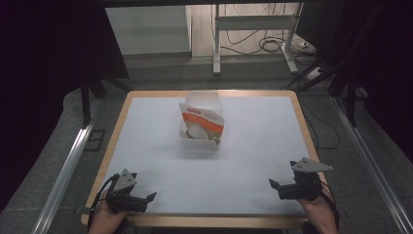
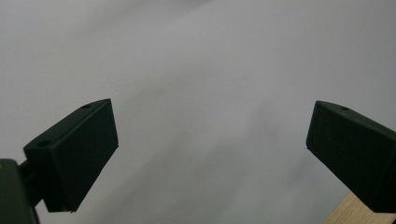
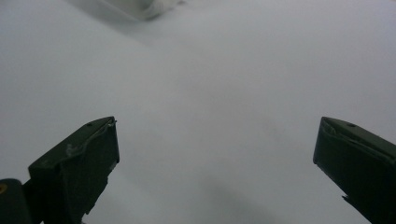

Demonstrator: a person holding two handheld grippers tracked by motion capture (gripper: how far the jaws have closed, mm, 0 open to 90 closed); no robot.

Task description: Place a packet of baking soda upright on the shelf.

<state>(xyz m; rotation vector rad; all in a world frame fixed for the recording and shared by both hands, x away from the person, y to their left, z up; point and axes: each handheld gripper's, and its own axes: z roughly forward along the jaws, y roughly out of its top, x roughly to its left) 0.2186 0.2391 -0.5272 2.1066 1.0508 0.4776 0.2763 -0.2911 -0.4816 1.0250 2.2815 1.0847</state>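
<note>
The clear plastic tub [image 1: 200, 124] sits far of centre on the white surface [image 1: 253, 161], with an orange-and-white pouch [image 1: 202, 124] standing tilted inside it and poking above the rim. My left claw [image 1: 144, 200] rests well short of the tub, towards the near left corner, jaws wide apart and empty. My right claw [image 1: 276, 187] waits well short of it on the near right side, equally wide and holding nothing. I judge the tub light and slick-walled: a one-sided push could slide or tip it, and the leaning pouch could flop out.
</note>
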